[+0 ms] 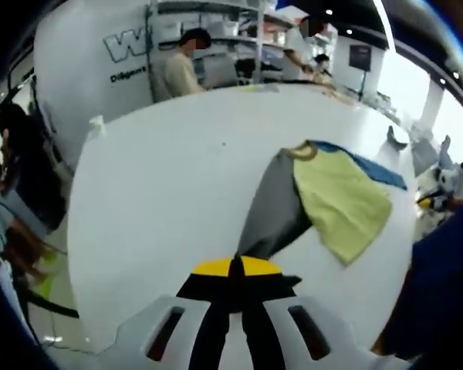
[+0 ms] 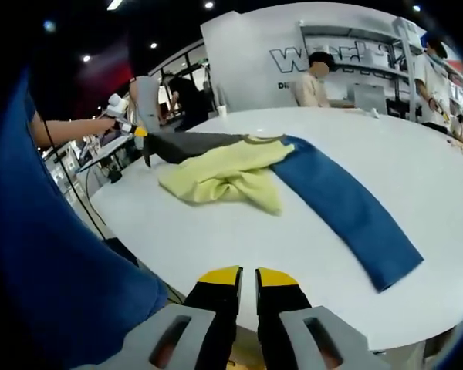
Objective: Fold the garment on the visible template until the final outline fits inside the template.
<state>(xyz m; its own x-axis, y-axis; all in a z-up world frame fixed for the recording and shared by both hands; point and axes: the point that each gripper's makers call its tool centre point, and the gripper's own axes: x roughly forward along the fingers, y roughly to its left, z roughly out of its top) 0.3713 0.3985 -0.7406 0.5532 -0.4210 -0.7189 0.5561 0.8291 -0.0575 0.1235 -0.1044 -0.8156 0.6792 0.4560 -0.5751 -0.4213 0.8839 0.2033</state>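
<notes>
You have a crumpled yellow cloth garment (image 2: 230, 176) with one grey sleeve (image 2: 197, 143) and one blue sleeve (image 2: 347, 208) outstretched on the white desk (image 2: 417, 169).
</notes>
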